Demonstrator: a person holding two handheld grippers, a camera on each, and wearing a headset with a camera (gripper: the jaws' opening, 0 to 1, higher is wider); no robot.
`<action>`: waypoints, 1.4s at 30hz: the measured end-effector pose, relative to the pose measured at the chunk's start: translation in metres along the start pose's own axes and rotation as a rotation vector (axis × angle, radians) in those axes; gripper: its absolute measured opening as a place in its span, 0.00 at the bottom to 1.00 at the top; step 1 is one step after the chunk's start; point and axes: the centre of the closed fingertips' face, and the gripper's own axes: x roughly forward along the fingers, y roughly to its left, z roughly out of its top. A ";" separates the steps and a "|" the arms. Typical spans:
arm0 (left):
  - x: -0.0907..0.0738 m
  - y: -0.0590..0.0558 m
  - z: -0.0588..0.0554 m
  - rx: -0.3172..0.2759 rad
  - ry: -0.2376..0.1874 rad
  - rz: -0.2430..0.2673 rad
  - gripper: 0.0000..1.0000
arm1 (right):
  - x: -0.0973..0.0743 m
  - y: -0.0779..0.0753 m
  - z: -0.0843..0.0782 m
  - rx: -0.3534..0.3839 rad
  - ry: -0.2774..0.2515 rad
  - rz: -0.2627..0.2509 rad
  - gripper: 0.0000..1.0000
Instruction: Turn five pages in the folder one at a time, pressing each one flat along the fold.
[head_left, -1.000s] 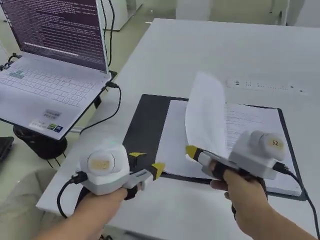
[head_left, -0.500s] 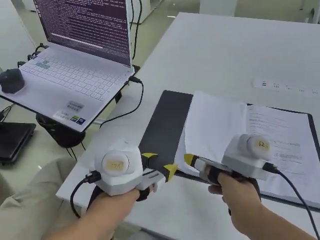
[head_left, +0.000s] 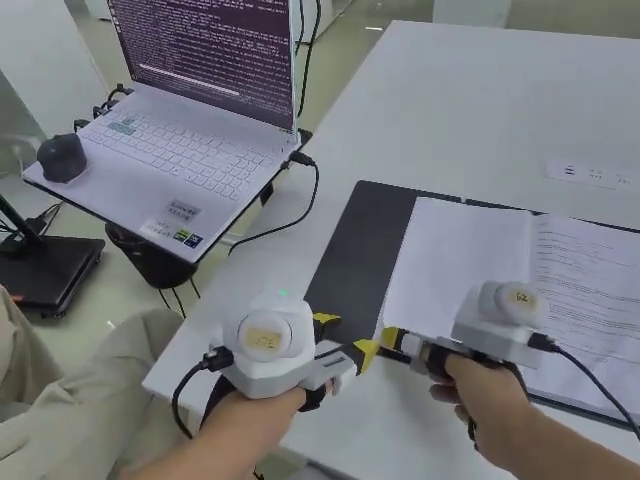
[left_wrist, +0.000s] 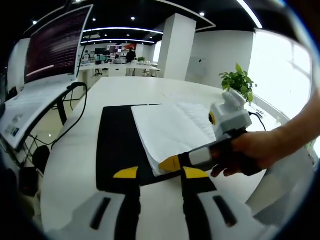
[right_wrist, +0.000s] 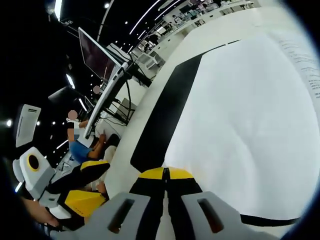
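On a white counter (head_left: 470, 90) in an open-plan office, a black folder (head_left: 345, 260) lies open beside a raised laptop (head_left: 180, 150). The right gripper (head_left: 392, 341), jaws pressed together, pinches the turned page (head_left: 455, 270) by its near corner; the left gripper (head_left: 346, 336) hovers close by, jaws spread. A potted plant (left_wrist: 239, 80) stands behind.

The right gripper (right_wrist: 165, 173) (yellow tips pressed together) pinches the edge of the white page (right_wrist: 240, 115) lying over the black folder (right_wrist: 167, 117).
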 end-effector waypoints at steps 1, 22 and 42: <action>0.001 0.000 0.000 0.004 0.002 -0.001 0.31 | -0.001 0.001 0.001 -0.004 -0.006 0.011 0.00; 0.075 -0.023 -0.013 0.155 0.095 -0.031 0.28 | -0.092 -0.054 0.070 0.314 -0.286 0.089 0.00; 0.078 -0.012 -0.032 0.198 0.106 0.007 0.26 | -0.091 -0.080 0.098 0.299 -0.292 0.014 0.00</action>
